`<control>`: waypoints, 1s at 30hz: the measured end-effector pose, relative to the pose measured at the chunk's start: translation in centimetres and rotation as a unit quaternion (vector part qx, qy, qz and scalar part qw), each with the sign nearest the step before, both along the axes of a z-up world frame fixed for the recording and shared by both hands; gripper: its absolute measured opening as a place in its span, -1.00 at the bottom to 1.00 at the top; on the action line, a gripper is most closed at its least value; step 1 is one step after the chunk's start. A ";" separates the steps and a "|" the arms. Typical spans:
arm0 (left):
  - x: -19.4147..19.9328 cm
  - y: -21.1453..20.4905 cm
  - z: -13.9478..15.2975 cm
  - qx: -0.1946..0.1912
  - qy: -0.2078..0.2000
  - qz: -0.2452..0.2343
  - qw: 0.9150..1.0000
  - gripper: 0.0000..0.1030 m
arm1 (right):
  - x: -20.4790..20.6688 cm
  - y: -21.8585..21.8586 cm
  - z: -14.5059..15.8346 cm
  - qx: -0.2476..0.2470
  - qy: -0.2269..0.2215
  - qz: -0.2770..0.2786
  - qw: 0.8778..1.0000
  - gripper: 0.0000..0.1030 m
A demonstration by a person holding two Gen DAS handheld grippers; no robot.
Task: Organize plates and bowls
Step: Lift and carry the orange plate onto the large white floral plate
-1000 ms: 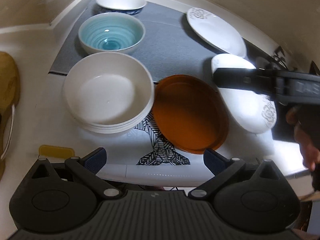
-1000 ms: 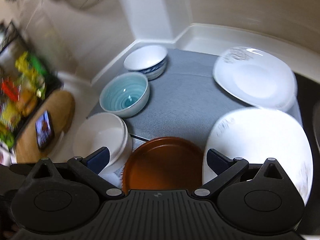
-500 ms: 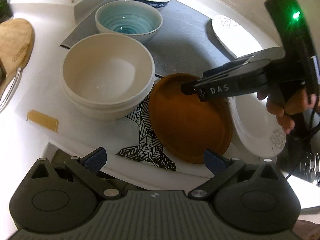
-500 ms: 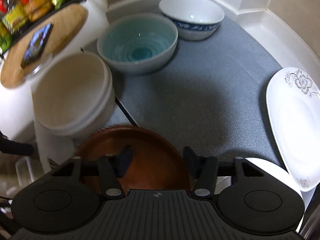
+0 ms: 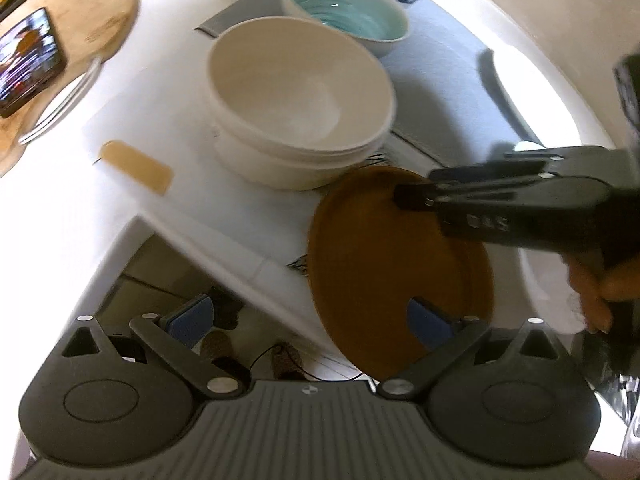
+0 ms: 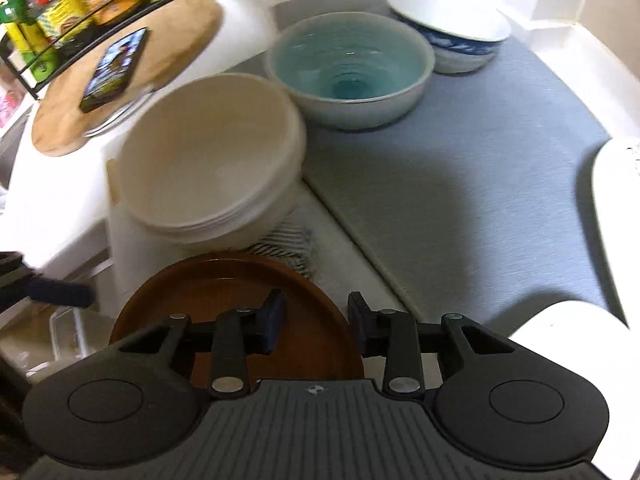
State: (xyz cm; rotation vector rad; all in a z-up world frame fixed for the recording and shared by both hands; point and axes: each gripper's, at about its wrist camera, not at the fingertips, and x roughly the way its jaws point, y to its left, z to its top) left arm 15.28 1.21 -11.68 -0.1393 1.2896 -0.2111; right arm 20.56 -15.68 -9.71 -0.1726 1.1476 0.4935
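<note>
Right gripper (image 6: 316,326) has jaws narrowed over the brown plate (image 6: 224,292) rim, one pad inside the plate, one outside; whether they actually pinch it, cannot tell. Plate looks tilted, overhanging the counter's front edge, probably being lifted for stacking with the white plates (image 6: 616,196) at the right edge. Left gripper (image 5: 308,320) hangs off the front edge, jaws wide apart, empty, likely waiting its turn. Stacked cream bowls (image 5: 300,96) sit just behind the plate, teal bowl (image 6: 348,72) next on the grey mat (image 6: 480,200), blue-patterned bowl (image 6: 452,28) in the back corner.
</note>
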 end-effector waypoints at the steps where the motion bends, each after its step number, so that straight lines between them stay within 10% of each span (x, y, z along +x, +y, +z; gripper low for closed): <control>1: -0.2 0.2 -0.2 0.003 0.000 0.001 1.000 0.99 | -0.1 -0.2 0.0 0.000 0.000 -0.005 1.000 -0.28; 9: 0.2 0.1 -1.3 -0.030 0.037 -0.011 0.999 0.66 | -1.8 -2.0 0.1 -0.005 0.005 -0.032 0.999 -0.04; 13: 0.8 0.1 -1.5 -0.050 0.047 -0.008 0.998 -0.05 | -2.2 -1.5 0.1 0.013 0.009 -0.013 1.000 -0.62; 17: 0.5 1.3 -1.2 -0.059 0.044 0.016 0.997 -0.36 | -2.4 -1.1 0.0 0.014 -0.002 -0.012 1.000 -0.76; 30: -1.0 0.4 2.7 -0.059 0.015 -0.042 0.997 -0.43 | -3.8 -3.6 2.8 0.046 -0.018 -0.050 0.997 -0.75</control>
